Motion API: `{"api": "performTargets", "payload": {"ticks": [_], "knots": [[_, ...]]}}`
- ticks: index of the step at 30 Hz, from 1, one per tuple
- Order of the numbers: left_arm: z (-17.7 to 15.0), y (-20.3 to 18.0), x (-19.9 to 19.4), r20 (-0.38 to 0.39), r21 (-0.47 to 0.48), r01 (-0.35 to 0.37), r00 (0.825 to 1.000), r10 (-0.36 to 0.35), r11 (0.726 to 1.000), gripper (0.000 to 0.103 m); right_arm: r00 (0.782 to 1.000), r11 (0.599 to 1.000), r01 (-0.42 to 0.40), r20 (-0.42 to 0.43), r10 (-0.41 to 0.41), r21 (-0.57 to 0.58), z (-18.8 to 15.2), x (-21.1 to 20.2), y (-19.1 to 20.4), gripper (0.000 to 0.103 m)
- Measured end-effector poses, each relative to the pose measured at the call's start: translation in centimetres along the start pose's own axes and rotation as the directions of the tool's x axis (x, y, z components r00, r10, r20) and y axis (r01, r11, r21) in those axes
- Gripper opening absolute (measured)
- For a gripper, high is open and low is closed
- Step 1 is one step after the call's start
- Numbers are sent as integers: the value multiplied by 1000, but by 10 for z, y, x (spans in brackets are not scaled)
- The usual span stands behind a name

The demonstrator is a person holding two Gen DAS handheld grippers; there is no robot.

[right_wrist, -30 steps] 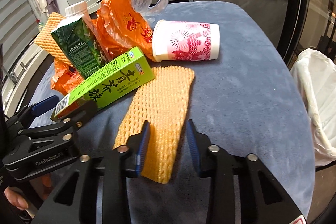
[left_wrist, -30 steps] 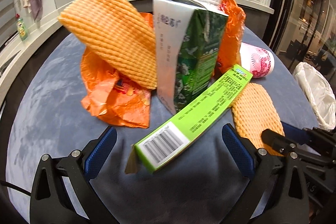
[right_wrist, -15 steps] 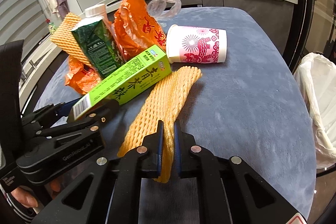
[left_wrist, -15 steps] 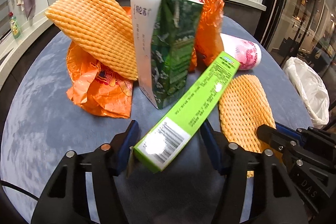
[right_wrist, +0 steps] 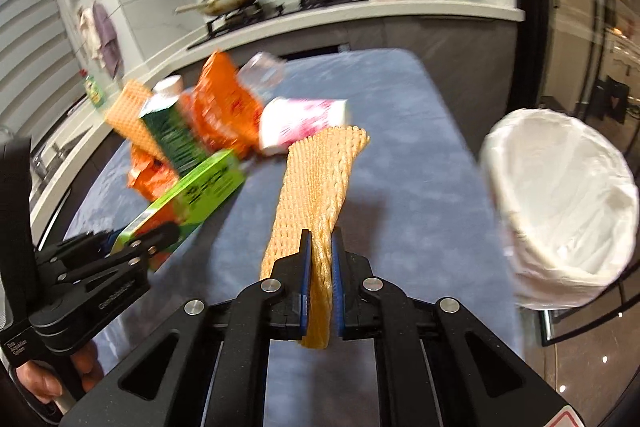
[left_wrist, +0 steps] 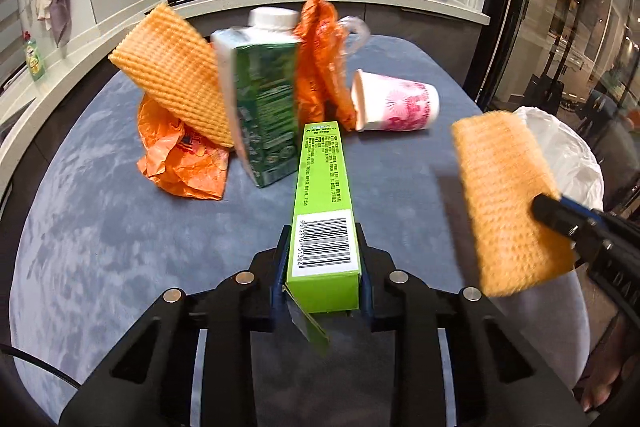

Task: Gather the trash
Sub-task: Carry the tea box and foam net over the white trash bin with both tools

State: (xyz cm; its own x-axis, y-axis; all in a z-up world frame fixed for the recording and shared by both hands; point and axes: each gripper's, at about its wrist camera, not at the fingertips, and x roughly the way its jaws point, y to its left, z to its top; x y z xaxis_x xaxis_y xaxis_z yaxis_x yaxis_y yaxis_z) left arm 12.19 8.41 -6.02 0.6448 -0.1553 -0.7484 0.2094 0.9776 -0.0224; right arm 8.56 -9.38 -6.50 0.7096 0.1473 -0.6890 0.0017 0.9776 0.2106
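Note:
A long green box (left_wrist: 322, 179) sits between the blue pads of my left gripper (left_wrist: 322, 239), whose jaws are closing and press its barcode end; the box is lifted off the blue table (left_wrist: 100, 227). My right gripper (right_wrist: 320, 247) is shut on the near end of an orange foam net (right_wrist: 320, 179), which hangs in the air above the table. In the left wrist view that foam net (left_wrist: 508, 195) floats at the right. The green box (right_wrist: 200, 187) shows at the left of the right wrist view.
On the table stand a green milk carton (left_wrist: 264, 107), a second foam net (left_wrist: 172, 67) leaning on it, orange plastic bags (left_wrist: 184, 155) and a fallen pink paper cup (left_wrist: 396, 107). A bin with a white liner (right_wrist: 560, 211) stands off the table's right edge. A hand (right_wrist: 48, 383) holds the left gripper.
The left jaws came in from wide apart onto the green box and lifted it. The right jaws shut on the foam net and raised it off the table toward the bin side.

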Motion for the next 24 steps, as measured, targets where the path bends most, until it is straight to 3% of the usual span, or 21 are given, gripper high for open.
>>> {"api": "performTargets", "payload": {"ticks": [14, 24], "knots": [[2, -45, -22, 17, 64, 30, 999, -31, 997, 27, 991, 989, 98, 82, -108, 110, -3, -42, -67, 9], [26, -135, -34, 73, 230, 139, 984, -160, 963, 27, 946, 933, 262, 126, -299, 246, 9, -61, -149, 9]]}}
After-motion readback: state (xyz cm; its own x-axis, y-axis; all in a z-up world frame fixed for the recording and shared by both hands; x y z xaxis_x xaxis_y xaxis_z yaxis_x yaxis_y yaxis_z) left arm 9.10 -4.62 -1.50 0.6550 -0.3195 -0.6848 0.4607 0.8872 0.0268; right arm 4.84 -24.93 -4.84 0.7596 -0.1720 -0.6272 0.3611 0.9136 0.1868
